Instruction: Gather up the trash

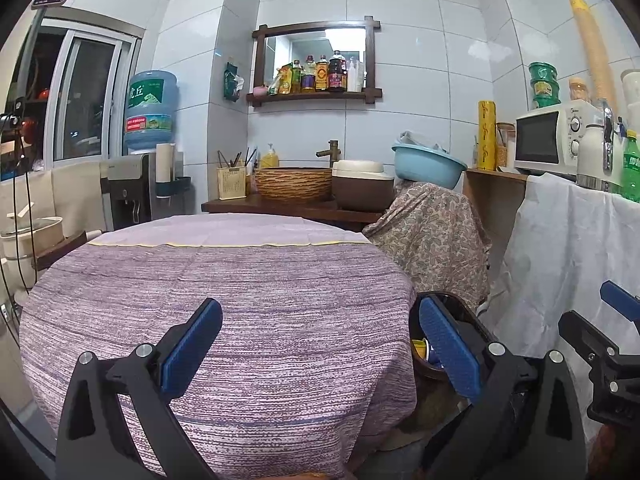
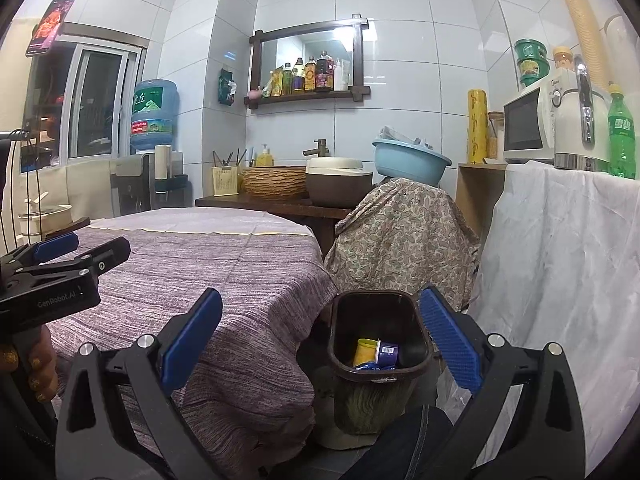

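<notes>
Bin [image 2: 378, 364]: cups [image 2: 366, 351], perhaps wrappers.

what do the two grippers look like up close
Both are matte black plastic frames with silver bolts and blue ribbed pads. The left gripper carries "GenRobot.AI" lettering on its body in the right wrist view. The right gripper matches it. No cables show.

My left view: trash bin [image 1: 460, 320] mostly hidden behind my finger; right gripper [image 1: 616, 340] cut off at frame edge. Bin contents [image 2: 378, 354] piled together, labels unreadable. Shelf bottles [image 2: 312, 74] too small to identify
</notes>
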Tool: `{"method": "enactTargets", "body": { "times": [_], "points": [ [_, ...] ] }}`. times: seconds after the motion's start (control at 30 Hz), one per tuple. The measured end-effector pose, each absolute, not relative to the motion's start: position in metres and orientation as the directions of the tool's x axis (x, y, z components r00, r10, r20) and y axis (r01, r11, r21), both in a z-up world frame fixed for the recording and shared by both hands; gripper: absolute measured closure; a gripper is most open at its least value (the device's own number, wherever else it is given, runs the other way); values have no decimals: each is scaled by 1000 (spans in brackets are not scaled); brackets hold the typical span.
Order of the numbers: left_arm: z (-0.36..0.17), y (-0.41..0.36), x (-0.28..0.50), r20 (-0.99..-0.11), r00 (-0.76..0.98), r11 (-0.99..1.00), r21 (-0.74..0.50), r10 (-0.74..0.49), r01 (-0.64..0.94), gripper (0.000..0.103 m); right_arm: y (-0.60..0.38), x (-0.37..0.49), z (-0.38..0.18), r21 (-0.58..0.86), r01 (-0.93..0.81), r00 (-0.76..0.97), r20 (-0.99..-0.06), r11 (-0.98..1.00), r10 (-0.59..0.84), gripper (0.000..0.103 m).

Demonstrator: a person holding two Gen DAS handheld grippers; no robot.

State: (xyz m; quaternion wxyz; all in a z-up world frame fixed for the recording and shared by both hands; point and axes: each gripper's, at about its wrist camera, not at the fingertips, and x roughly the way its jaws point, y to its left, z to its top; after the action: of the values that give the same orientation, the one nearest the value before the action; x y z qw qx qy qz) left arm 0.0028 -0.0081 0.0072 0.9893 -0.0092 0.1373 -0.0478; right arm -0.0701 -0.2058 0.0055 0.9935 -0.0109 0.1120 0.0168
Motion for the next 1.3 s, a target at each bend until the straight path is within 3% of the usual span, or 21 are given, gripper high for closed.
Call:
{"method": "enactTargets", "body": {
  "times": [1.3],
  "points": [
    [4,-4,7,-295,950,995,-27,-98,94,5,-202,-68,3,-4,-34,970,-241,999,32,6]
  ]
}}
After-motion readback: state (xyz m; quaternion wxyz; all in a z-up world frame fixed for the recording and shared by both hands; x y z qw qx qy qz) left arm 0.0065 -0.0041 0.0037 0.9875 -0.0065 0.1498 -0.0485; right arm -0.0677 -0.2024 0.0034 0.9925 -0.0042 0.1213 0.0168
